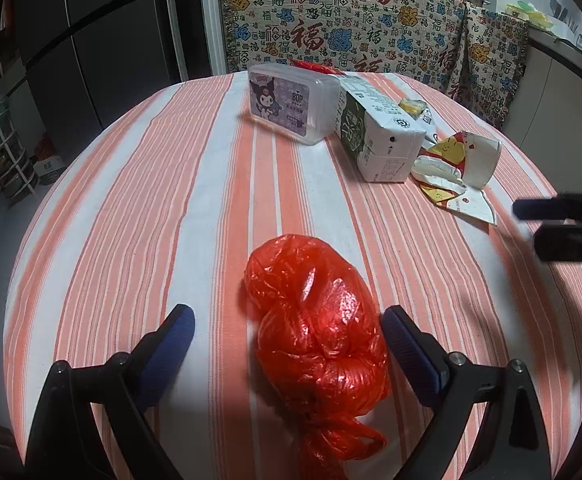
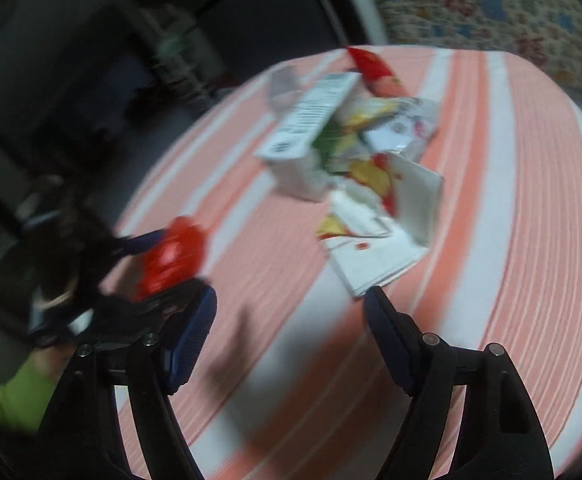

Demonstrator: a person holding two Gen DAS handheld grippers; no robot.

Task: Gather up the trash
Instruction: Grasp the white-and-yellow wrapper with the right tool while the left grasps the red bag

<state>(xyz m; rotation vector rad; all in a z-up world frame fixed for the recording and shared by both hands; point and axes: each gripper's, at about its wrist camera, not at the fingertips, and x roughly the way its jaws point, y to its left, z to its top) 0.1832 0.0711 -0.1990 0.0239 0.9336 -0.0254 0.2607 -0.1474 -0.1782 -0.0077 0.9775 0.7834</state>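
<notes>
The red plastic bag (image 1: 319,344), knotted and bunched, is lying on the striped desk (image 1: 131,200) right between the two blue pads of the left tongs (image 1: 289,336), which are standing wide apart with neither pad pressing on the plastic, so nothing is being held there. Farther across the desk the rest of the trash is sitting in a loose heap: a clear plastic box (image 1: 291,102) with a cartoon label, a milk carton (image 1: 379,136) on its side just beside it, a crushed paper cup (image 1: 463,156) over a flattened wrapper touching the carton's far end, and a red packet (image 1: 315,66) peeking out behind the box. By the look of it, collecting is barely getting under way: every piece is still lying on the cloth and no bin is showing. The left tongs are angling down at the desk, hovering over the bag. The right tongs (image 2: 291,308) are also pointing downward, their jaws gaping fairly wide with only bare cloth between them, aiming toward the cup and wrapper (image 2: 375,240); that view is blurred. A green sleeve (image 2: 7,396) is showing at its left edge.
</notes>
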